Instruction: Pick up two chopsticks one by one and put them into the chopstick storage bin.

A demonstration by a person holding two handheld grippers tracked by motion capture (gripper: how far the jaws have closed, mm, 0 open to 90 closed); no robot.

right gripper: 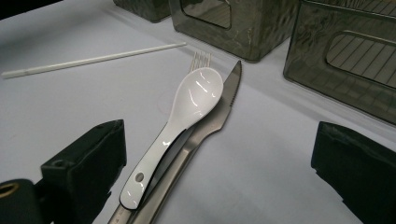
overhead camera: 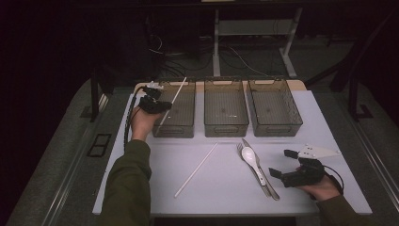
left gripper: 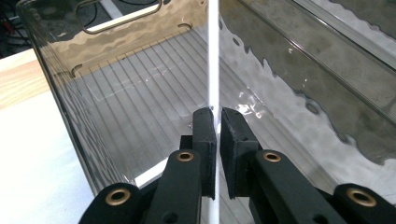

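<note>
At the upper left of the high view, the left tool (overhead camera: 162,106) is clenched on a thin white plastic straw (overhead camera: 175,98), which slants up over the leftmost of three smoky translucent plastic bins (overhead camera: 175,126) standing in a row along the far edge of the white bench (overhead camera: 221,188). In the left gripper view the black jaws pinch the straw with the bin's ribbed floor just beyond, so it looks about to be dropped inside. The pinch sits low on the straw's length: most of it sticks out past the jaws, so if it is let go at this slant it may tip against the rim or slide back out over the wall. A second white straw (overhead camera: 196,170) lies diagonally at centre on the bench. At lower right, the right tool (overhead camera: 282,163) rests released, jaws wide apart, beside a white glossy spoon (right gripper: 187,116) stacked on a steel knife (right gripper: 219,116) and fork (right gripper: 201,58); that stack could scatter if nudged.
</note>
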